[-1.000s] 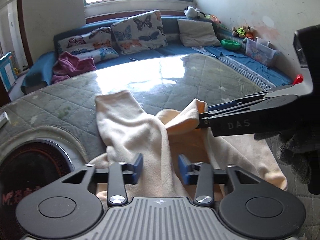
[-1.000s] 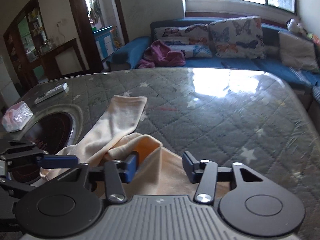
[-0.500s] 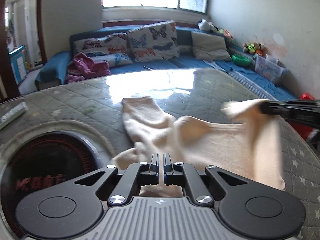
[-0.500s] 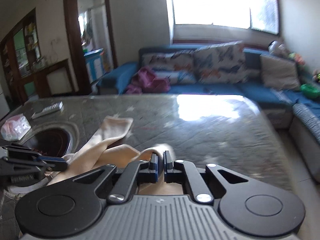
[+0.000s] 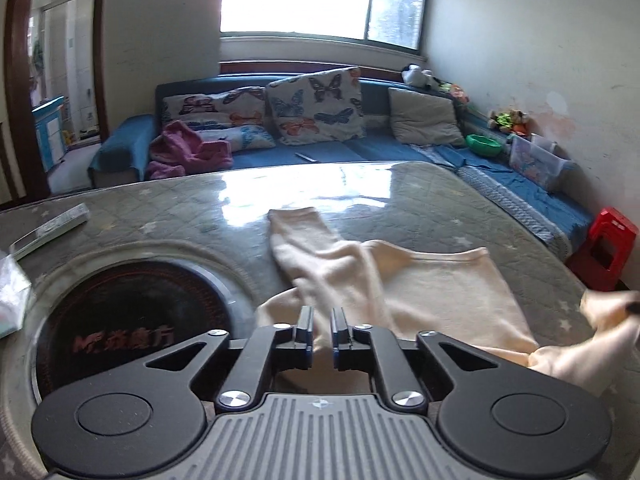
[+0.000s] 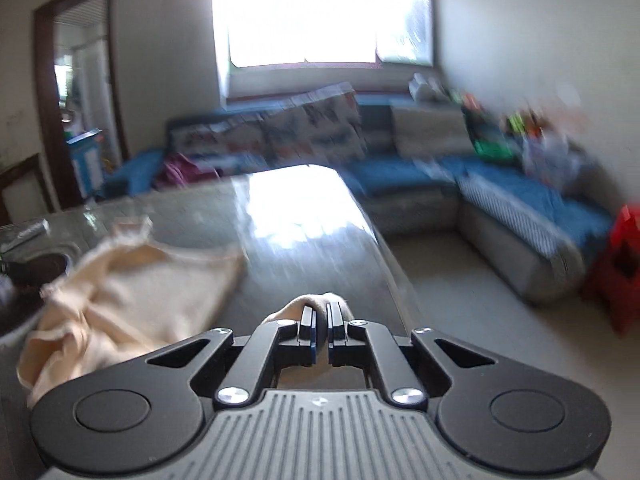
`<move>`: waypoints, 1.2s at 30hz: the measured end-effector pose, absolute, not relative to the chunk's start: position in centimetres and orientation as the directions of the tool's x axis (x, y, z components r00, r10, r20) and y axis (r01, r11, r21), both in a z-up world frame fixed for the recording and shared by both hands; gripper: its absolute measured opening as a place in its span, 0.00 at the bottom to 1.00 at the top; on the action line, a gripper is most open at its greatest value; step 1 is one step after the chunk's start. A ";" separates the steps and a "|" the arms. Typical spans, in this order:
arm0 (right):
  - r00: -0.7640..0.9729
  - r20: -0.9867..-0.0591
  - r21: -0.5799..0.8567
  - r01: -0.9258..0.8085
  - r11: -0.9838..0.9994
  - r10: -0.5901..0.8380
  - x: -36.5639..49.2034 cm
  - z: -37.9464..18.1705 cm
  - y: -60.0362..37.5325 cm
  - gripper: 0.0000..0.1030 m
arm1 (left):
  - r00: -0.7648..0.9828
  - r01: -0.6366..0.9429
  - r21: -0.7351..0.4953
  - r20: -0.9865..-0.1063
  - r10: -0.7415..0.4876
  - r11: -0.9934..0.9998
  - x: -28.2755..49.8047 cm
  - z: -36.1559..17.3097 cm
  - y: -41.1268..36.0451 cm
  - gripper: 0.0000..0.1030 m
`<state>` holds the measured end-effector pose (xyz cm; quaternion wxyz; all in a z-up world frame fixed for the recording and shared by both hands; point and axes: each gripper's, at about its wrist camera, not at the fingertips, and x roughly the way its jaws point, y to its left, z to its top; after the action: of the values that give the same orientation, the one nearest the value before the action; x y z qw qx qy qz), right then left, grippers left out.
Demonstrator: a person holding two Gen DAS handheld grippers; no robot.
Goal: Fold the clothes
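A cream long-sleeved garment (image 5: 440, 292) lies spread on the grey quilted table (image 5: 400, 200), one sleeve (image 5: 300, 236) pointing toward the sofa. My left gripper (image 5: 322, 332) is shut on the garment's near edge, with cloth between the fingers. In the right wrist view, my right gripper (image 6: 320, 330) is shut on a bunched end of the garment (image 6: 132, 280), out past the table's right side. That pulled end hangs at the right edge of the left wrist view. The right wrist view is blurred by motion.
A round dark inset (image 5: 132, 312) sits in the table at the left, with a flat remote-like box (image 5: 52, 228) and a plastic bag (image 5: 10, 292) beyond it. A blue sofa (image 5: 360, 152) with cushions and pink clothing (image 5: 188, 152) stands behind. A red stool (image 5: 604, 248) is on the right.
Both grippers went from open to shut on the garment. The right gripper then swung right past the table edge, drawing the cloth out flat; the left stayed near the hob.
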<state>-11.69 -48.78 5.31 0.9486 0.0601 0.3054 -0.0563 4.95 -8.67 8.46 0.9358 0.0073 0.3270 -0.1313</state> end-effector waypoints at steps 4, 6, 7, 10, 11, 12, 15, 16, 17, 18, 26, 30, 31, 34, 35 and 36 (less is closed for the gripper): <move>0.777 -0.619 0.087 0.213 0.973 -0.115 -13.8 3.9 -50.5 0.18 | 0.741 0.282 -0.045 -0.625 -0.247 0.958 6.5 8.1 -11.5 0.48; 0.771 -0.623 0.090 0.235 0.968 -0.130 -14.3 3.5 -51.1 0.20 | 0.731 0.294 -0.033 -0.636 -0.247 0.955 7.7 7.4 -12.9 0.48; 0.772 -0.619 0.090 0.251 0.964 -0.143 -14.5 3.5 -51.3 0.22 | 0.729 0.296 -0.026 -0.640 -0.244 0.955 8.3 7.0 -13.5 0.48; 0.776 -0.607 0.086 0.279 0.957 -0.172 -14.8 3.6 -52.0 0.27 | 0.716 0.302 -0.007 -0.659 -0.231 0.953 10.2 5.8 -15.0 0.47; 0.777 -0.602 0.085 0.291 0.953 -0.183 -14.8 3.7 -52.2 0.28 | 0.711 0.304 0.000 -0.666 -0.227 0.953 10.8 5.5 -15.4 0.47; 0.778 -0.601 0.087 0.294 0.952 -0.185 -14.7 3.8 -52.3 0.29 | 0.706 0.307 0.006 -0.672 -0.223 0.952 11.4 5.1 -15.9 0.47; 0.783 -0.598 0.095 0.284 0.954 -0.174 -14.6 3.9 -52.4 0.35 | 0.692 0.302 0.030 -0.694 -0.197 0.953 12.6 4.0 -16.5 0.27; 0.787 -0.595 0.097 0.273 0.957 -0.164 -14.4 3.9 -52.3 0.35 | 0.688 0.298 0.037 -0.701 -0.188 0.954 12.9 3.7 -16.6 0.15; 0.791 -0.592 0.098 0.261 0.960 -0.154 -14.3 4.0 -52.1 0.35 | 0.684 0.291 0.028 -0.705 -0.187 0.956 13.0 3.6 -16.3 0.08; 0.795 -0.589 0.098 0.247 0.964 -0.144 -14.1 4.0 -51.9 0.36 | 0.687 0.282 0.015 -0.701 -0.191 0.959 12.8 3.7 -15.8 0.07; 0.793 -0.608 0.065 0.090 0.994 -0.033 -11.8 2.9 -48.0 0.46 | 0.775 0.159 -0.041 -0.614 -0.150 0.987 8.1 7.4 -9.1 0.04; 0.777 -0.629 0.061 0.057 0.996 -0.006 -11.2 1.8 -46.6 0.48 | 0.799 0.077 -0.067 -0.592 -0.102 0.995 4.5 8.4 -5.1 0.04; 0.774 -0.633 0.060 0.051 0.997 -0.002 -11.2 1.5 -46.3 0.48 | 0.800 0.059 -0.076 -0.593 -0.092 0.995 3.5 8.5 -4.2 0.04; 0.767 -0.642 0.052 0.039 0.998 0.003 -11.2 1.0 -45.7 0.49 | 0.793 0.003 -0.094 -0.606 -0.059 0.996 0.5 8.1 -1.5 0.04; 0.765 -0.644 0.050 0.038 0.998 0.003 -11.2 0.9 -45.7 0.49 | 0.787 -0.016 -0.097 -0.615 -0.048 0.995 -0.4 7.7 -0.8 0.04; 0.763 -0.646 0.049 0.037 0.998 0.004 -11.2 0.8 -45.6 0.50 | 0.780 -0.033 -0.100 -0.625 -0.037 0.994 -1.2 7.3 -0.2 0.04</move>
<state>-11.24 -45.59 0.79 0.9384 0.0291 0.3441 -0.0088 -1.17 -0.18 7.28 0.9418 -0.0529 0.3320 -0.0010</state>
